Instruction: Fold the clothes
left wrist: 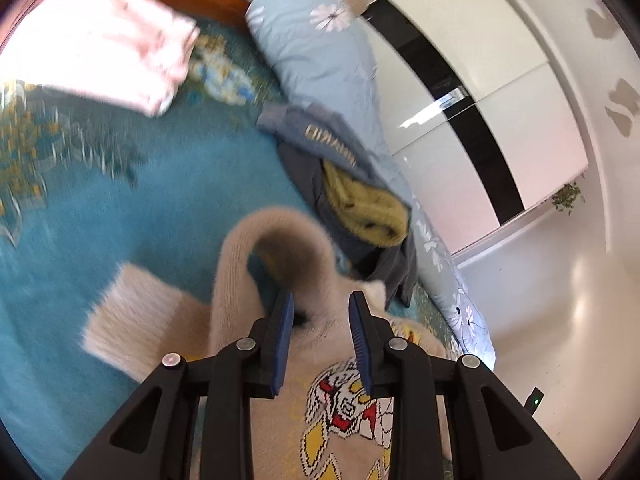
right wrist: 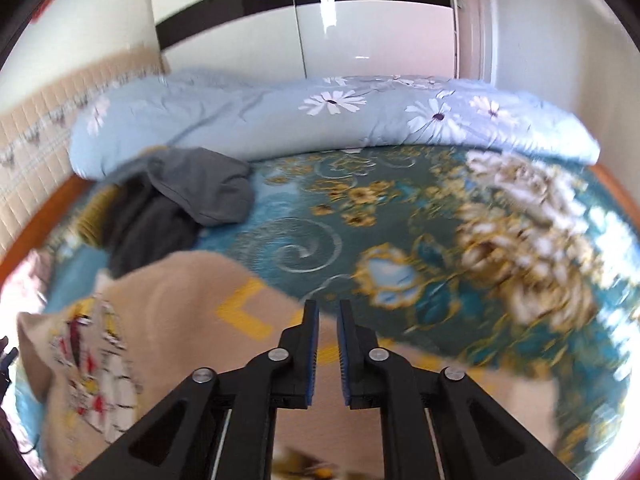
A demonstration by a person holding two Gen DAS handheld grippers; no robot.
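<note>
— Sweater first: where is it?

— Spread near the bed's near edge, one sleeve arched up just ahead of the left tool, whose jaws stand well apart over the knit, gripping nothing.

— And the right tool?

— Jaws nearly together above the hem, a slim gap showing; whether cloth is pinched, I cannot tell.

— Advice?

— I'd grip the shoulder seam squarely, keep the hem taut, and lay the sleeve flat across the printed chest, clear of the dark clothes pile.

Your beige sweater is fuzzy ribbed knit; at ten o'clock the bedspread looks matt cloth, and at two o'clock the wardrobe doors shine glossy.
</note>
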